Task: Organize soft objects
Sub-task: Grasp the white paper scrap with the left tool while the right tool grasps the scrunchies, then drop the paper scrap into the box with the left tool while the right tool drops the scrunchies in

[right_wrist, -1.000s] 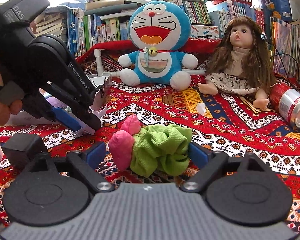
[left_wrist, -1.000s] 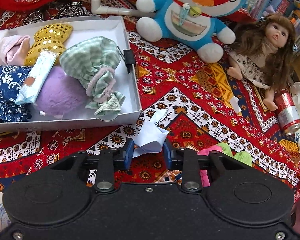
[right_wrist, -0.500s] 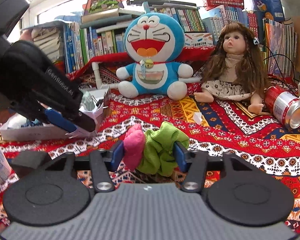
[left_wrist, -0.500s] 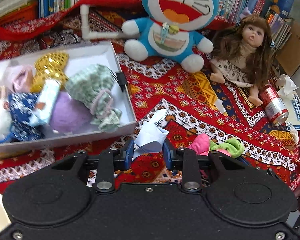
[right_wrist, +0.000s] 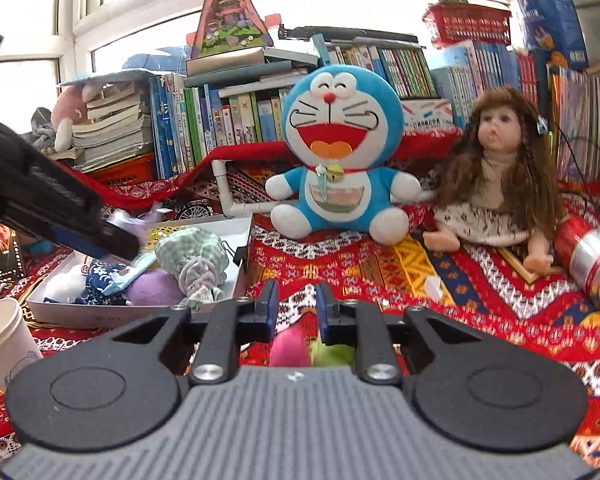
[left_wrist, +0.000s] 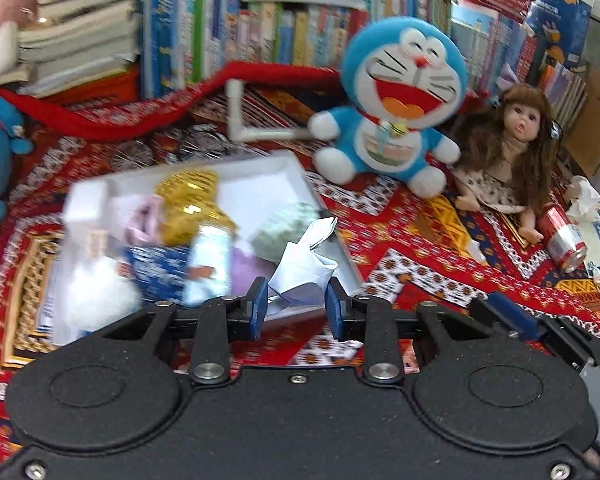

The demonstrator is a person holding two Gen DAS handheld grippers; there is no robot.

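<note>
Crumpled white tissue (left_wrist: 300, 268) clamped between left gripper (left_wrist: 296, 306) pads, carried above near edge of white box (left_wrist: 324, 216). Judged very light, limp, easily torn; best pinched at bunched middle, as held. Pink-and-green scrunchie (right_wrist: 312, 350) seen low behind right gripper (right_wrist: 297, 312); jaws drawn together, grip on it judged likely but contact hidden. Judged soft, springy, non-slippery. Box already filled with fabric pouches. Blue plush (right_wrist: 336, 160), doll (right_wrist: 496, 184), red can (right_wrist: 592, 256) set on patterned cloth beyond.
</note>
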